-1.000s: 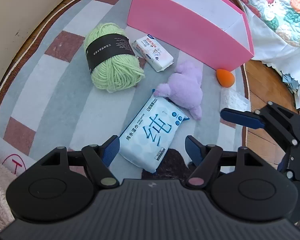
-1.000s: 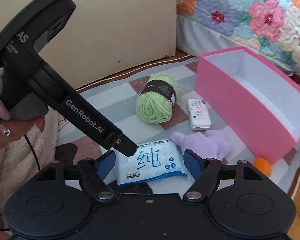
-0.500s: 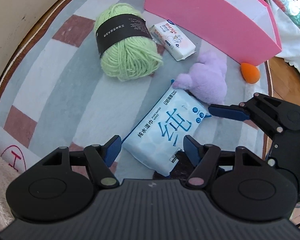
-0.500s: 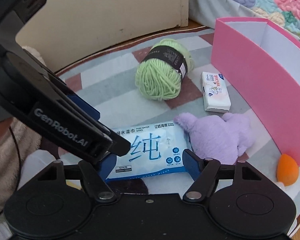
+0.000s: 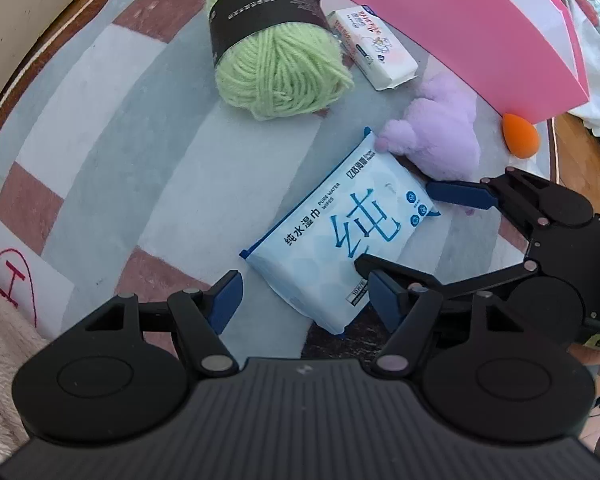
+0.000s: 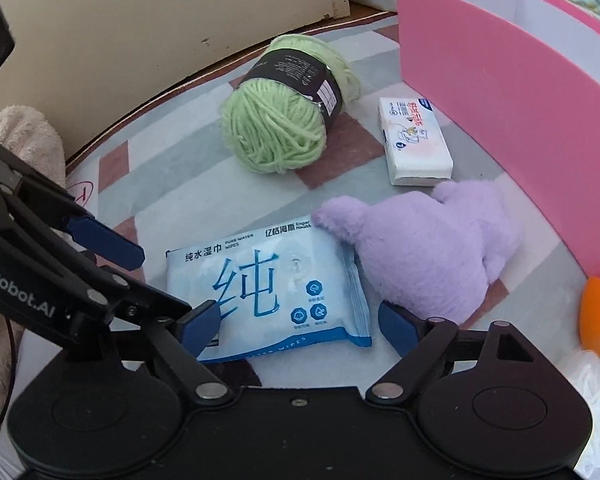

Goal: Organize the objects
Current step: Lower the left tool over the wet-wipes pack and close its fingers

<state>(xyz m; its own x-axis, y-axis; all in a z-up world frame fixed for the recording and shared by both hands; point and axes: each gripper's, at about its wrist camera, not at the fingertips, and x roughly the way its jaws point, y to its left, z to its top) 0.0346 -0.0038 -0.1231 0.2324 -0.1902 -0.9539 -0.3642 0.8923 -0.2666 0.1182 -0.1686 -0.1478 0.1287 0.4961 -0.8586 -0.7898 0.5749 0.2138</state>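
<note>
Between my right claw (image 6: 298, 322) tips lies the wipes pack (image 6: 268, 284), jaws just spread wider, pads straddling its short ends, not yet pressing. Long axis runs across the jaws, so the span is tight. Left claw (image 5: 300, 300) hovers open over the same pack's near corner; right looks better placed, I judge. Pack: slick, crinkly film, flat, soft. Touching its far corner, fuzzy purple plush (image 6: 428, 248); beyond, woolly green yarn (image 6: 280, 128), stiff pink box (image 6: 500, 92) on woven rug (image 5: 100, 152).
</note>
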